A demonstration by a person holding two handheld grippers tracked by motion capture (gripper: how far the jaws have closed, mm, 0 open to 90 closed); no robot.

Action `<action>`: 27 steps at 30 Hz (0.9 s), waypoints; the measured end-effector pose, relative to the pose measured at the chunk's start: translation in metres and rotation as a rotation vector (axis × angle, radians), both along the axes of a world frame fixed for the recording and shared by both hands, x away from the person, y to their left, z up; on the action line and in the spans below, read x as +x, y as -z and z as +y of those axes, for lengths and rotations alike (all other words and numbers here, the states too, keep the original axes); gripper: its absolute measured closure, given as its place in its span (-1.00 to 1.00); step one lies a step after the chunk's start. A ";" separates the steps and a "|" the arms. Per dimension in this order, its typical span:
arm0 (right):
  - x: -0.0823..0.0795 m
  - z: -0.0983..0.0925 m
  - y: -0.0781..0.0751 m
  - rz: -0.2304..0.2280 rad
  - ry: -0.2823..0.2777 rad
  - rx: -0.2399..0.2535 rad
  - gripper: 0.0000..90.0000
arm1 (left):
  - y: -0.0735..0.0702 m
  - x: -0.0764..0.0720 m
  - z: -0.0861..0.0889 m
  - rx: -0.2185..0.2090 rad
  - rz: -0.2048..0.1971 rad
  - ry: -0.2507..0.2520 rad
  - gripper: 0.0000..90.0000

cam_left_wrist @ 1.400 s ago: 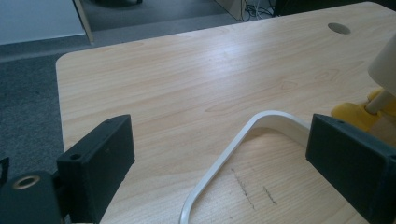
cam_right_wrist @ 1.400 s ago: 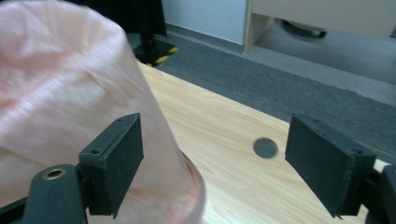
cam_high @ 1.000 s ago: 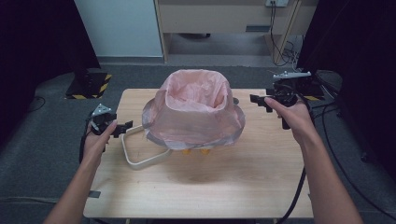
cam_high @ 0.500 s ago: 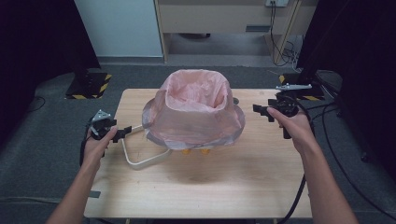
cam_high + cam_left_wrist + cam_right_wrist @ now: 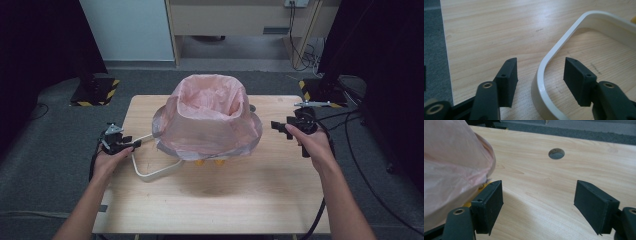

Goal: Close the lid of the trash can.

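A basket lined with a pink plastic bag [image 5: 207,120] stands on the middle of the wooden table [image 5: 225,200], its bag edge folded over the rim. Its white loop handle [image 5: 155,172] lies down on the table to the left. My left gripper [image 5: 134,145] is at the handle's left bend. In the left gripper view the white handle [image 5: 564,42] runs between the jaws of the left gripper [image 5: 540,67]. The jaws have just been closing, with a gap still on both sides. My right gripper [image 5: 277,127] is open beside the bag's right side. Its left jaw is near the pink bag [image 5: 454,165].
Yellow feet [image 5: 210,162] show under the bag's front edge. A round hole [image 5: 556,153] is in the tabletop beyond the right gripper [image 5: 539,187]. The table's left edge [image 5: 446,62] is close to the left gripper. Cables trail off to the right over grey carpet.
Both hands have come down toward the tabletop. The left gripper's jaws have narrowed around the white handle. The right gripper has sunk beside the bag, its jaws unchanged.
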State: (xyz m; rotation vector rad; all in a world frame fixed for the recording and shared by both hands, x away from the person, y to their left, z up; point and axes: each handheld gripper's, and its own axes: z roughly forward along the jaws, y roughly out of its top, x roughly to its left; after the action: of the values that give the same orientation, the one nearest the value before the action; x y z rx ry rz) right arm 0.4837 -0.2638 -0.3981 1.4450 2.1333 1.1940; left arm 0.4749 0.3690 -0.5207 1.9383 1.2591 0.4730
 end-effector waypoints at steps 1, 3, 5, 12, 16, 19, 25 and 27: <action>0.000 0.000 0.003 0.005 -0.001 -0.001 -0.48 | 0.001 0.000 0.000 -0.006 0.000 -0.005 0.07; -0.001 0.001 0.008 0.015 -0.001 -0.002 -0.48 | 0.004 0.001 0.000 0.000 0.003 -0.006 0.13; -0.002 0.001 0.011 0.020 -0.004 -0.005 -0.48 | 0.005 0.003 0.001 -0.007 0.010 -0.007 0.19; 0.000 0.004 0.010 0.021 -0.009 -0.002 -0.47 | 0.007 0.003 -0.002 0.000 0.000 0.011 0.45; 0.000 0.006 0.009 0.022 -0.015 -0.004 -0.47 | 0.008 0.004 -0.004 0.003 0.001 0.022 0.54; 0.000 0.006 0.008 0.021 -0.016 -0.003 -0.47 | 0.008 0.004 -0.004 0.008 0.004 0.025 0.65; 0.001 0.006 0.008 0.023 -0.017 -0.005 -0.47 | 0.006 -0.001 0.000 0.029 -0.019 0.015 0.74; 0.001 0.006 0.009 0.024 -0.019 -0.006 -0.48 | 0.003 -0.003 0.003 0.019 -0.029 -0.005 0.75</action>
State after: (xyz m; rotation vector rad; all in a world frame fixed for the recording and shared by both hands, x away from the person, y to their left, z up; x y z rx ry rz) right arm 0.4844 -0.2582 -0.4070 1.4472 2.1696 1.1816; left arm 0.4716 0.3724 -0.5241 1.9376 1.2454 0.5162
